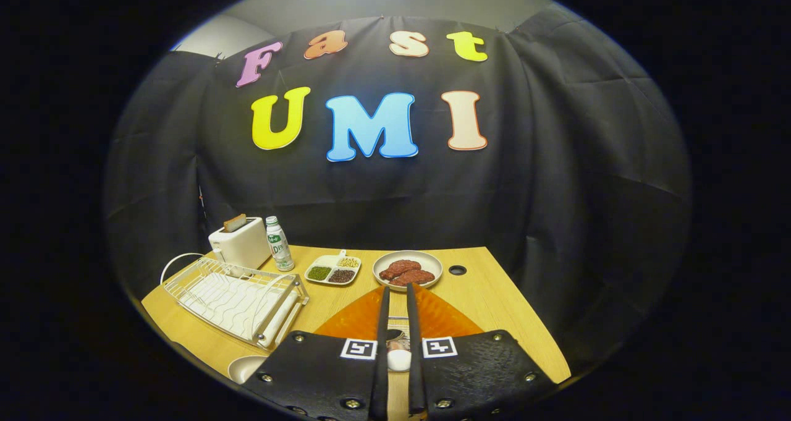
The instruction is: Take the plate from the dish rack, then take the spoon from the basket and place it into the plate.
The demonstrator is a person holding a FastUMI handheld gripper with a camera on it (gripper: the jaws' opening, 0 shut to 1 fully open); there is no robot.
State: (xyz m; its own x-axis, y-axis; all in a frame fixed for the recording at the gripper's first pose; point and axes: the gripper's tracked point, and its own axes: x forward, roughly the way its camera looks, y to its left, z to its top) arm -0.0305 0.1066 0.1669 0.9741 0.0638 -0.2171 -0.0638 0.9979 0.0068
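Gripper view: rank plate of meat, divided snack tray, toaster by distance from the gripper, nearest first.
Gripper fingers nearly closed, holding nothing visible.
1. Plate of meat: just ahead of the fingertips.
2. Divided snack tray: ahead, off to the left.
3. Toaster: far left, behind the dish rack.

One toaster (240,243), one bottle (279,243), two plates (408,269).

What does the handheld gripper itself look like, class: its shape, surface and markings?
The gripper has two long, thin, flat jaws running forward side by side. Each grows from a broad textured plate fixed with round metal screws, and each plate carries a square black-and-white marker tag near its inner edge.
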